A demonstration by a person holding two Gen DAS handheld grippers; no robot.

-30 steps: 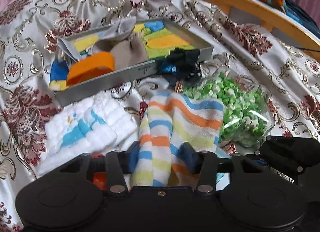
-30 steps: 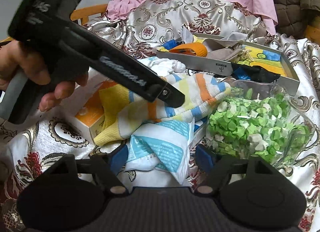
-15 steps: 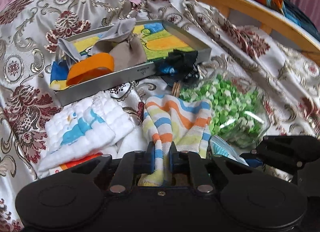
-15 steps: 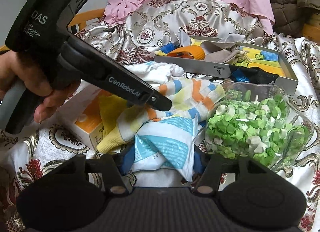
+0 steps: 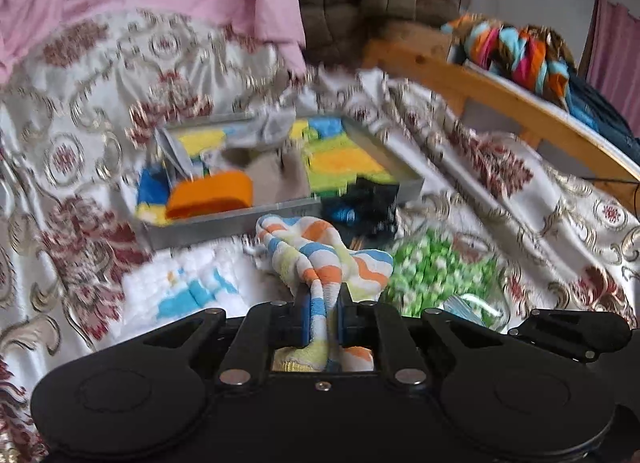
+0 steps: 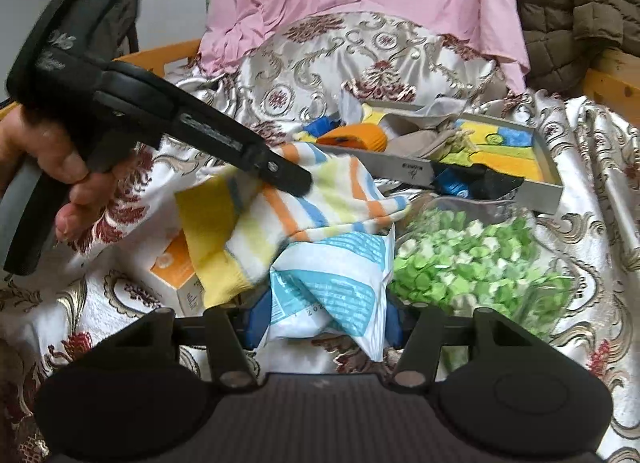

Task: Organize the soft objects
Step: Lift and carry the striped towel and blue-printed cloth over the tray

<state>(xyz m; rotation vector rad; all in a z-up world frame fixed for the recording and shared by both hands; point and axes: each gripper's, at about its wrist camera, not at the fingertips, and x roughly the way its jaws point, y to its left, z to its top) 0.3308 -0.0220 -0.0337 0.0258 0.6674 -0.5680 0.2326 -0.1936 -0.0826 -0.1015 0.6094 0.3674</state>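
Observation:
A cloth with orange, blue and yellow stripes (image 5: 320, 255) hangs bunched from my left gripper (image 5: 323, 315), whose blue pads are shut on a fold of it. The right wrist view shows the same cloth (image 6: 320, 199) lifted off the bedspread under the left gripper (image 6: 296, 183), held by a hand (image 6: 48, 151). My right gripper (image 6: 325, 323) has its pads pressed on both sides of a white and blue soft packet (image 6: 332, 287) lying below the cloth. A grey tray (image 5: 240, 219) behind holds an orange band (image 5: 212, 195) and grey cloths.
A clear bag of green and white bits (image 6: 472, 259) lies right of the packet. A white quilted cloth with blue patches (image 5: 192, 287) lies left, an orange box (image 6: 176, 267) beneath the striped cloth. A black item (image 5: 368, 199) leans on the tray. A wooden rail (image 5: 480, 91) runs behind.
My left gripper closed on the striped cloth and lifted it, bunching it up. My right gripper narrowed onto the white and blue packet and stayed in place.

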